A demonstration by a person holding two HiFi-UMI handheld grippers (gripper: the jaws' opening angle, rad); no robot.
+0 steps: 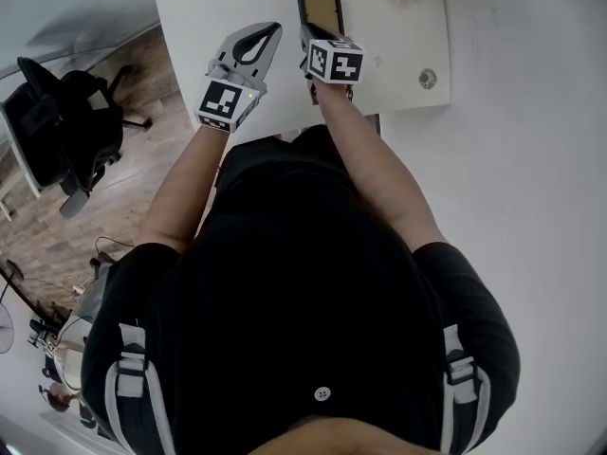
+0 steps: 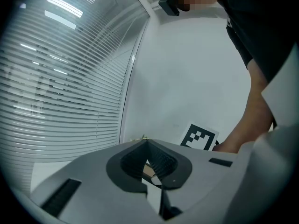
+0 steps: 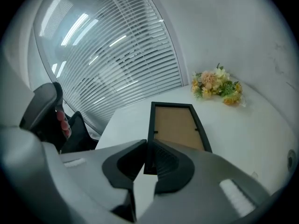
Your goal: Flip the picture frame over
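While the left gripper (image 1: 273, 30) hangs just beside it with its fingers pressed together on nothing, the right gripper (image 3: 146, 143) pinches the near left corner of the picture frame (image 3: 177, 125) between its fingers. The frame stretches away over the white bench (image 1: 204, 8), brown backing upward, with flowers (image 3: 217, 85) apart from it at the far edge
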